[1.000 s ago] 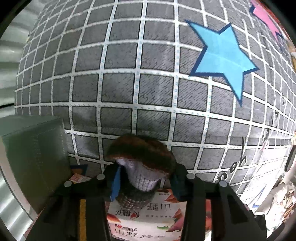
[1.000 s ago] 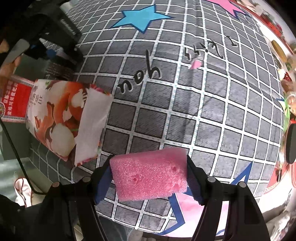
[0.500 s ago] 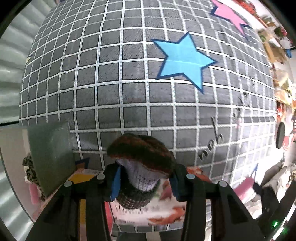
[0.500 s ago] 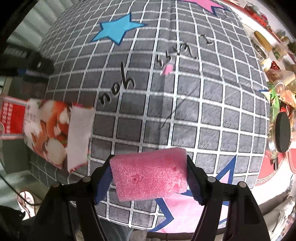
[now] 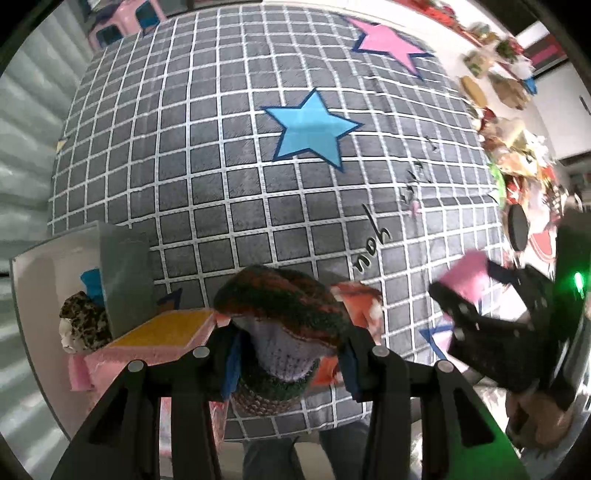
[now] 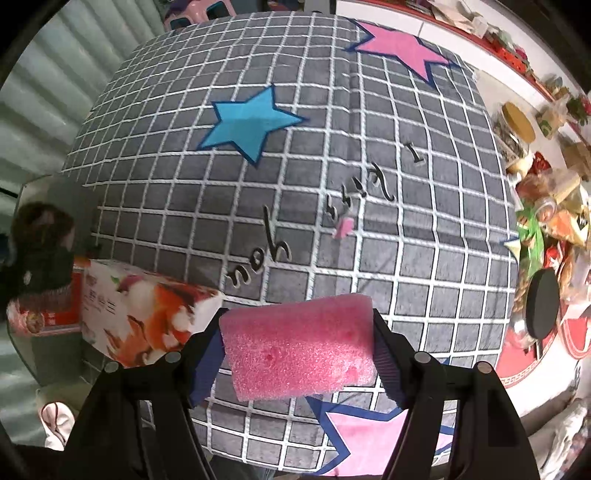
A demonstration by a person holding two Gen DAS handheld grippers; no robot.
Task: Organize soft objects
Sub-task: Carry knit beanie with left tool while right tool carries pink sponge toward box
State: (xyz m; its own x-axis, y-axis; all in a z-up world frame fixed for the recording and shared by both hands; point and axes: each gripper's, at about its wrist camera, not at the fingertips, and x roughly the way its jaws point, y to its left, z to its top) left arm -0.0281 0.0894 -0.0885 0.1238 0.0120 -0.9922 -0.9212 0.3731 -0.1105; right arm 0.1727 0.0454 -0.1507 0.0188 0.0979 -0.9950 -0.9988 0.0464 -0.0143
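Observation:
My left gripper (image 5: 290, 360) is shut on a knitted piece (image 5: 284, 314), brown-green on top and pale lilac below, held high over the grey checked cloth (image 5: 221, 184). My right gripper (image 6: 299, 347) is shut on a pink foam block (image 6: 299, 343), also lifted above the cloth; that gripper and block show blurred at the right of the left wrist view (image 5: 469, 277). A tissue pack (image 6: 144, 317) printed with orange and white fruit lies at the cloth's left edge. Beside it stands a grey bin (image 5: 122, 273) holding a leopard-print soft item (image 5: 83, 325).
A small pink scrap (image 6: 343, 226) lies on the cloth near the lettering. Cluttered snacks and a black round lid (image 6: 541, 302) sit off the cloth's right side. A yellow-topped pink pad (image 5: 159, 332) lies next to the bin. A pink stool (image 6: 195, 9) stands beyond the far edge.
Both grippers have risen with their loads, so more of the cloth shows. The bin's inside and the right gripper have come into the left wrist view.

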